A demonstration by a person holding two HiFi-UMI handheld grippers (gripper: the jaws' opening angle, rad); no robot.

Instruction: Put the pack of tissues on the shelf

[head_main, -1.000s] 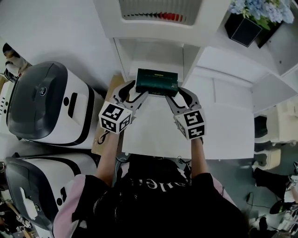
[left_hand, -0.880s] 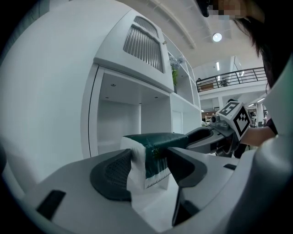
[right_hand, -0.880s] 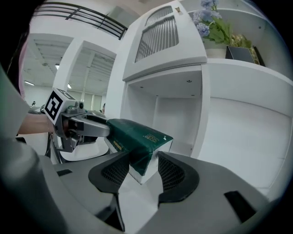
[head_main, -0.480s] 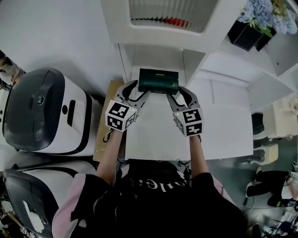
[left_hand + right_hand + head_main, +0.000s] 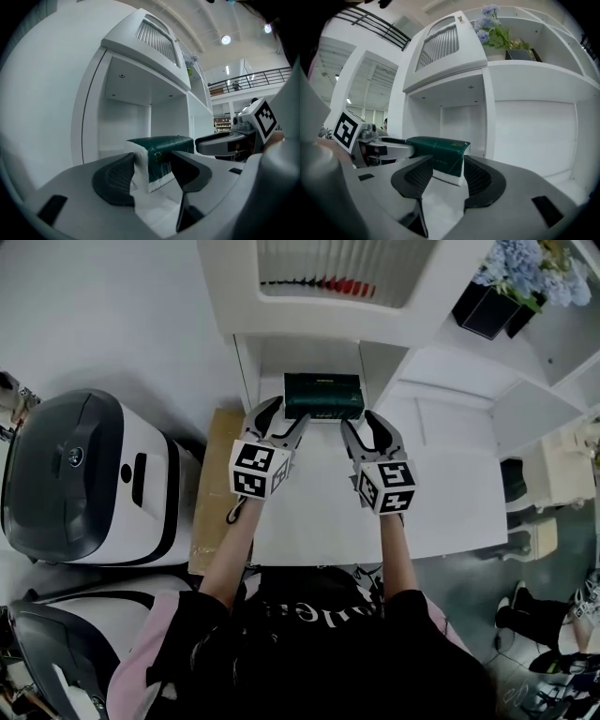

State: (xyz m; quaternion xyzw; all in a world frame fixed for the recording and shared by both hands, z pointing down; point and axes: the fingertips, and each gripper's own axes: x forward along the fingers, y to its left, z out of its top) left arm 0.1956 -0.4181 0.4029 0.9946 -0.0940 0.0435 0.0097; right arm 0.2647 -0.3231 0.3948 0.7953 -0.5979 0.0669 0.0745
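The dark green pack of tissues (image 5: 323, 395) hangs crosswise at the mouth of the white shelf compartment (image 5: 309, 351). My left gripper (image 5: 286, 414) is shut on its left end and my right gripper (image 5: 359, 420) on its right end. In the left gripper view the pack's white end (image 5: 143, 164) sits against the pads of the left gripper (image 5: 152, 171). The right gripper (image 5: 447, 174) has the pack (image 5: 440, 151) snug between its pads; its jaws have just been closing on it. I cannot tell whether the pack touches the shelf floor.
A white tabletop (image 5: 319, 512) runs below the grippers up to the shelf. Above the compartment is a slatted box (image 5: 319, 268). Blue flowers in a black pot (image 5: 506, 282) stand on the upper right shelf. A white-and-grey machine (image 5: 84, 474) and a brown board (image 5: 216, 493) lie at the left.
Both grippers have carried the pack forward, from above the tabletop to the mouth of the shelf compartment. The grip on both ends is kept.
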